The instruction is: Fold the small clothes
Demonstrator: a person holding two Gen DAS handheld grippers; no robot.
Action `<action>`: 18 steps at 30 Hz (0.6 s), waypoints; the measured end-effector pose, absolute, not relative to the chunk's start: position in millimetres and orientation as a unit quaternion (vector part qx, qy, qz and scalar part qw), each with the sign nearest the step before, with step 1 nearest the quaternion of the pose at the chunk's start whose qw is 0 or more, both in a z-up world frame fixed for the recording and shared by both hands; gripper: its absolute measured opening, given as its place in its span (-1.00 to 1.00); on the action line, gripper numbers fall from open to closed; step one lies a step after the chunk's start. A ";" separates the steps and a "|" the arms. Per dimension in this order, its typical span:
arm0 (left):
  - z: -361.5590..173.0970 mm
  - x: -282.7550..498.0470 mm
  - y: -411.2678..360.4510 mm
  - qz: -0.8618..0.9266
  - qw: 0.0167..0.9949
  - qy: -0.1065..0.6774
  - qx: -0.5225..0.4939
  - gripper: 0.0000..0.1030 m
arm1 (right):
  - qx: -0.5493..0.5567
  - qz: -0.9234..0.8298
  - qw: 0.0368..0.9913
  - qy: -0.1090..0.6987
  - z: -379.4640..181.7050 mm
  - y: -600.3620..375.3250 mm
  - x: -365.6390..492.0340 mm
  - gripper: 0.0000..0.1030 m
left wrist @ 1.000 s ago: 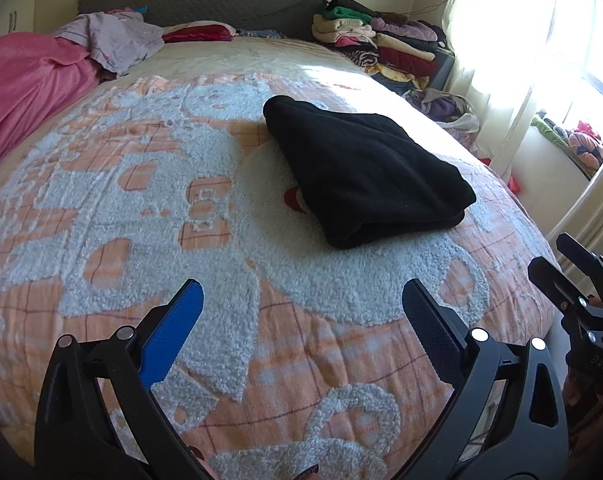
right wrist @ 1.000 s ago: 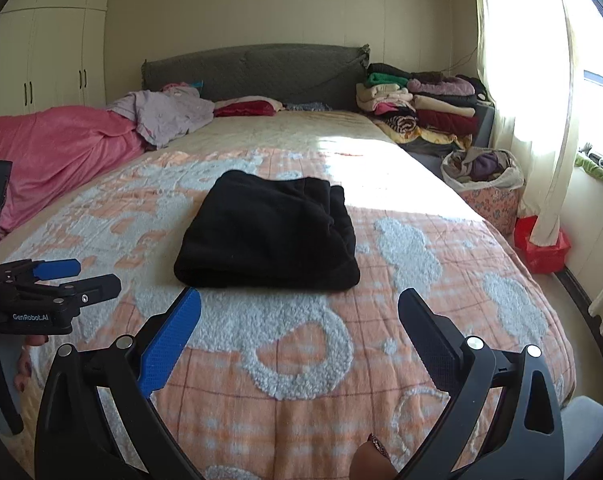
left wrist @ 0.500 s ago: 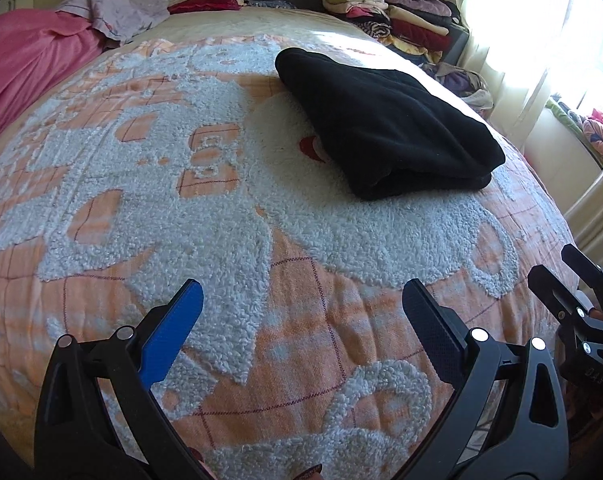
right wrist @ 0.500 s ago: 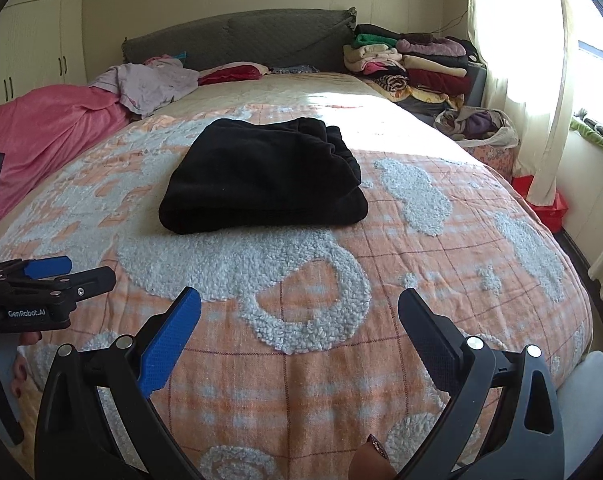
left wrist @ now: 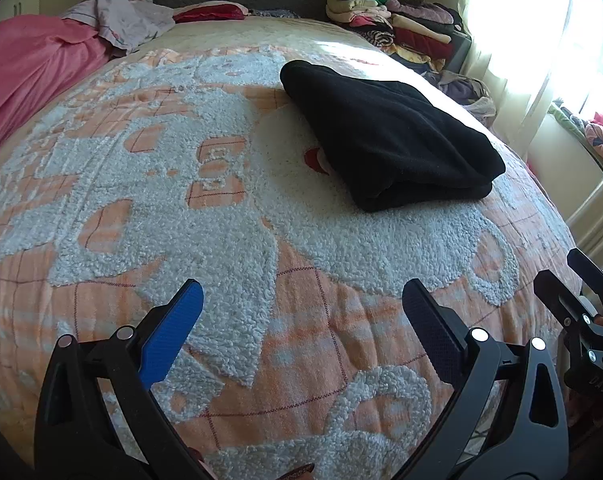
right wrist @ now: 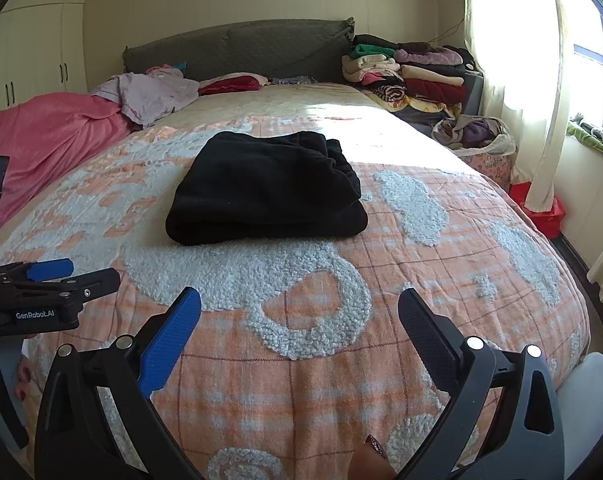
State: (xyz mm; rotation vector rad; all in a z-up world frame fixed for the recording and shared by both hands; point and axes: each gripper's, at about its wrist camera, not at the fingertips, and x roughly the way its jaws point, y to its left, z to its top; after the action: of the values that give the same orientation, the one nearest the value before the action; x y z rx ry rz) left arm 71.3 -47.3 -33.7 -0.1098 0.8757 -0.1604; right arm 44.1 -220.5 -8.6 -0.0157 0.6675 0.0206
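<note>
Our left tongs [left wrist: 301, 312] and right tongs [right wrist: 299, 316] gape empty; the soft, thick black garment [right wrist: 267, 190], centre frame, looks best pinched at its folded edge.

folded black garment [left wrist: 389, 136], orange bedspread [left wrist: 301, 320], jaws apart

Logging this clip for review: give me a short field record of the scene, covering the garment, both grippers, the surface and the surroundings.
garment: black garment, folded, lying flat on the bed
surface: orange and white bedspread
left gripper: open, empty, apart from the garment
right gripper: open, empty, apart from the garment
background: stack of folded clothes beside the headboard; pink blanket along the bed's far left edge
task state: garment looks already folded
</note>
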 end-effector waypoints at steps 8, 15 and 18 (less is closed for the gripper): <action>-31.8 70.4 -47.2 -0.074 0.903 0.421 -0.051 0.82 | -0.011 0.004 0.944 0.328 -8.5 -219.7 44.5 0.91; -30.5 70.2 -47.5 -0.070 0.903 0.421 -0.049 0.82 | -0.012 0.005 0.944 0.329 -9.1 -219.9 44.8 0.91; -30.5 70.2 -47.5 -0.070 0.903 0.421 -0.049 0.82 | -0.012 0.006 0.944 0.330 -9.2 -220.0 45.2 0.91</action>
State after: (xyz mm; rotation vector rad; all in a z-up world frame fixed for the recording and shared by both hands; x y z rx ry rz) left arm 70.2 -47.5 -30.5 -0.1009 0.8708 -0.1440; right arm 45.2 -220.0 -9.2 -0.0240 0.6725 0.0115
